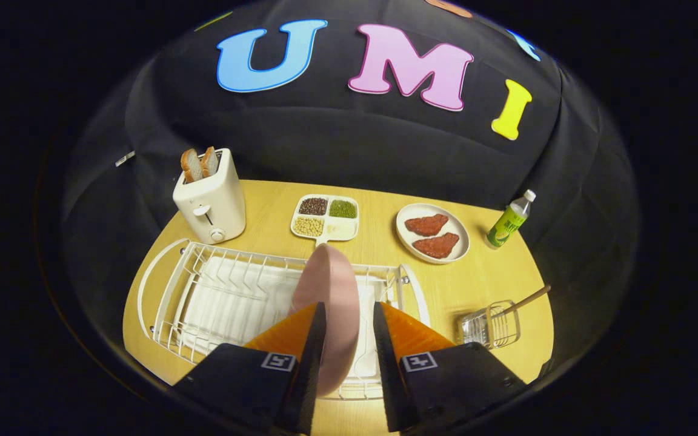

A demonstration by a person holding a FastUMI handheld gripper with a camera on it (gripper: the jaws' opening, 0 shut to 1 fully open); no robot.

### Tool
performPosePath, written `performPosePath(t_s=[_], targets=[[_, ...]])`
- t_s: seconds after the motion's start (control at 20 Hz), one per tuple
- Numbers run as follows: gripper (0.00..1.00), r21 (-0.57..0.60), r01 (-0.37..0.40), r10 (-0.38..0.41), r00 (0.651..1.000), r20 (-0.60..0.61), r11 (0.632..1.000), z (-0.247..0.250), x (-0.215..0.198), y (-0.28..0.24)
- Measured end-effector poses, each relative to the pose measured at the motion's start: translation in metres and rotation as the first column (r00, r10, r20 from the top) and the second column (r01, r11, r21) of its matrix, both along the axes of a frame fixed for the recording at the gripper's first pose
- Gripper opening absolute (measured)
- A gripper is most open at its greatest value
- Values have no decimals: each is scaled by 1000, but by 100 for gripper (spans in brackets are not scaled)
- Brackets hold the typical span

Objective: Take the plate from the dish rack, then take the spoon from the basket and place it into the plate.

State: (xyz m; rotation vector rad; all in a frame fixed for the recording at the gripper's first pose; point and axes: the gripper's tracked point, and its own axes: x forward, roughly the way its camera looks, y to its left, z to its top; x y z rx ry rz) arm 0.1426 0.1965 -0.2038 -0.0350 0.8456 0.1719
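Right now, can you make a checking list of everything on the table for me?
Surface: wooden table, looks tidy.
Job's things: pink plate standing on edge in the white dish rack; spoon sticking out of the small wire basket beside the rack.
Clutter: toaster with bread, tray of beans, dish with two red pieces, green bottle.
Grippers: gripper jaws either side of the plate; right one not touching.
Cables: nothing seen.
Surroundings: black cloth wall.
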Motion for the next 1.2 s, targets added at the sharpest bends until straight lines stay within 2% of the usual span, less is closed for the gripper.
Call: performPosePath(t_s=[0.1, 0.2, 0.4, 0.55, 0.75, 1.05, 1.2], targets=[[35, 26, 32, -31, 999, -32, 999, 2, -4, 4], [31, 20, 48, -48, 998, -32, 999, -1, 1, 8], [26, -89, 20, -19, 1000, 21, 996, 6, -4, 16], [27, -139, -15, 25, 998, 65, 990, 17, -3, 27], [26, -215, -27, 56, 990, 133, 976, 40, 8, 10], [22, -154, 31, -18, 996, 86, 988, 32, 8, -28], [17, -28, 47, -46, 998, 41, 998, 29, 0, -35]])
